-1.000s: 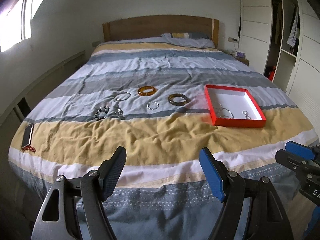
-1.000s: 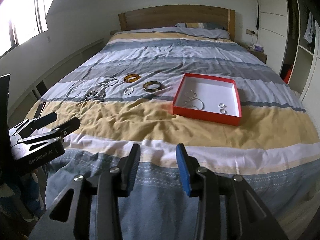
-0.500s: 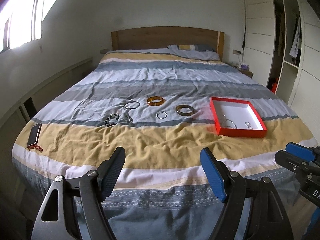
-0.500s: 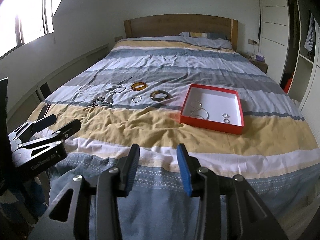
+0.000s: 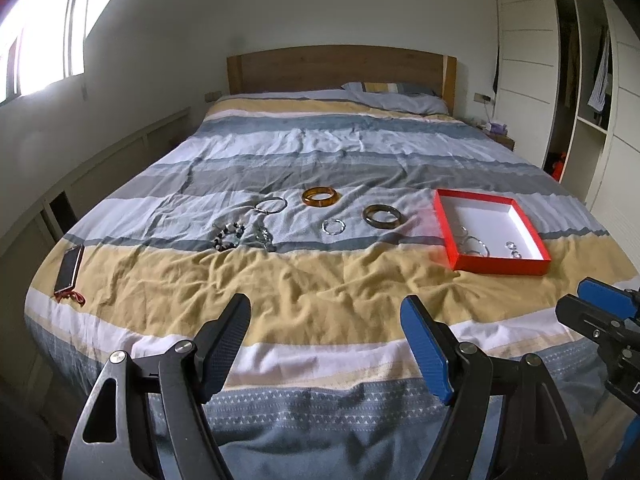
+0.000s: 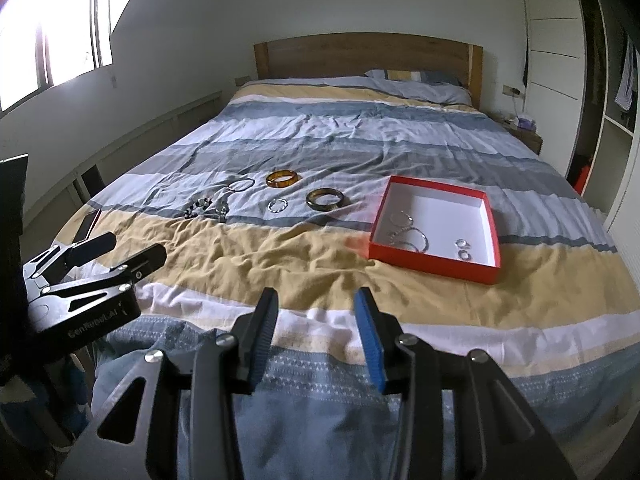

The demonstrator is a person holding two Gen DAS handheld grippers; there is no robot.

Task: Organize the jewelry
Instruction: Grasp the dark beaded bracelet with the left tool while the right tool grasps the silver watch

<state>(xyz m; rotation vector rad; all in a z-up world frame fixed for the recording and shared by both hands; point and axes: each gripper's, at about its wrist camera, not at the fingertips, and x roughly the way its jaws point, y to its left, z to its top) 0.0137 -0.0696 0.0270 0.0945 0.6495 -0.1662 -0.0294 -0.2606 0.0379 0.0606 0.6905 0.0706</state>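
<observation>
both grippers farther back than before, left gripper (image 5: 326, 322) and right gripper (image 6: 316, 312) agape above bedspread (image 5: 320, 280)

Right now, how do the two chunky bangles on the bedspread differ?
The amber bangle is translucent orange; the dark bangle is brownish olive. The amber bangle lies farther up the bed, the dark bangle nearer the red box. Both lie flat outside the box, untouched.

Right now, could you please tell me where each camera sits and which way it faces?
Left wrist: on the left gripper at the bed's foot, facing the headboard; its open fingers show, the right gripper at the edge.
Right wrist: on the right gripper, facing likewise; the left gripper shows left.
Both share the red box and amber bangle.
</observation>
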